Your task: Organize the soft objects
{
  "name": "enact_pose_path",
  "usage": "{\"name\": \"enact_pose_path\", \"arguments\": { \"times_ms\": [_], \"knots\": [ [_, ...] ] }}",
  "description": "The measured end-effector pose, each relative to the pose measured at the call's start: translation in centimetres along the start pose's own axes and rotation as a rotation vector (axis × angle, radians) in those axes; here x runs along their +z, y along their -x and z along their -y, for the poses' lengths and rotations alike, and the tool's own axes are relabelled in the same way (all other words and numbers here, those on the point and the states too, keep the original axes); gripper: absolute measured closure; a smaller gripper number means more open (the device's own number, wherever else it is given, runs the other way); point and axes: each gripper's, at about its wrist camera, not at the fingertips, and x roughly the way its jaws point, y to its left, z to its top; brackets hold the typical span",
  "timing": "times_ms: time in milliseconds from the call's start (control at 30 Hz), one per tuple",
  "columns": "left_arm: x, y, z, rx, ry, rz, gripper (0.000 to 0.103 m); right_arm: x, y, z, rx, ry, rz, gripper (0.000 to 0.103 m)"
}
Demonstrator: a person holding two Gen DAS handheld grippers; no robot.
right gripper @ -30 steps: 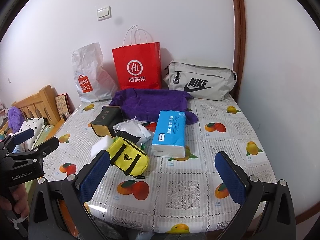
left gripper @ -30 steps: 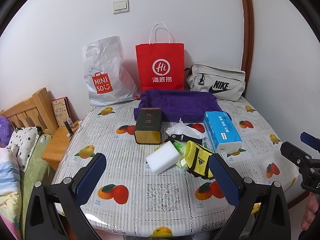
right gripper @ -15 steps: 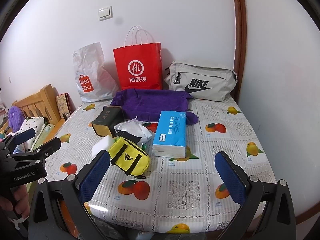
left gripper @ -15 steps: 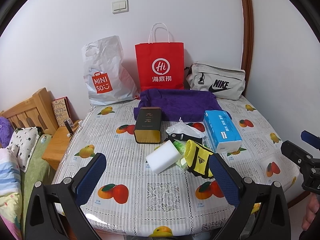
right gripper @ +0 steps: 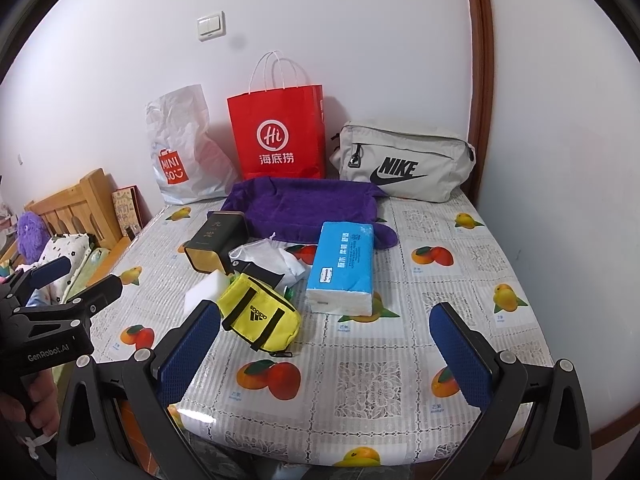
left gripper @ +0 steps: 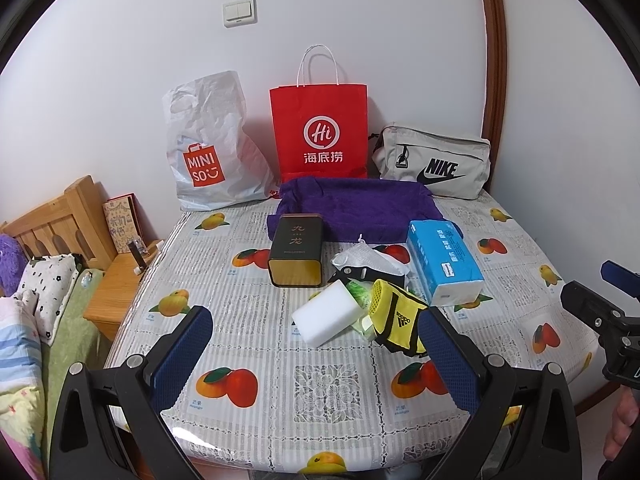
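A heap lies mid-table: a white sponge block [left gripper: 326, 318], a yellow adidas pouch [left gripper: 396, 324] [right gripper: 260, 316], a blue tissue pack [left gripper: 444, 262] [right gripper: 344, 266], a white mesh bag [left gripper: 368, 260] and a black-gold tin [left gripper: 296, 250]. A purple towel [left gripper: 356, 206] [right gripper: 304, 206] lies behind them. My left gripper [left gripper: 316, 352] is open and empty, above the table's near edge, in front of the sponge. My right gripper [right gripper: 326, 354] is open and empty, in front of the pouch and tissue pack.
At the wall stand a white Miniso bag [left gripper: 208, 148], a red paper bag [left gripper: 320, 132] and a grey Nike bag [left gripper: 434, 168]. The table has a fruit-print cloth [left gripper: 328, 384]. A wooden nightstand [left gripper: 116, 288] and a bed are at the left.
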Motion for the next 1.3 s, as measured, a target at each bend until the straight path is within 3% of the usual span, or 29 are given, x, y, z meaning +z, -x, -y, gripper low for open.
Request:
{"name": "enact_pose_path", "arguments": {
  "times_ms": [367,733,1300],
  "knots": [
    [0.0,-0.3,0.0,-0.001,0.000,-0.008,0.000,0.1,-0.1,-0.2,0.000,0.004,0.000,0.000],
    [-0.4,-1.1,-0.1,-0.069,0.012,-0.028,0.000,0.1,-0.2,0.1,-0.003,-0.005,0.012,0.000],
    [-3.4,-9.4,-1.4,-0.041,-0.017,-0.129,0.000,-1.6,-6.3,0.8,-0.004,-0.021,-0.100,0.000]
  ]
}}
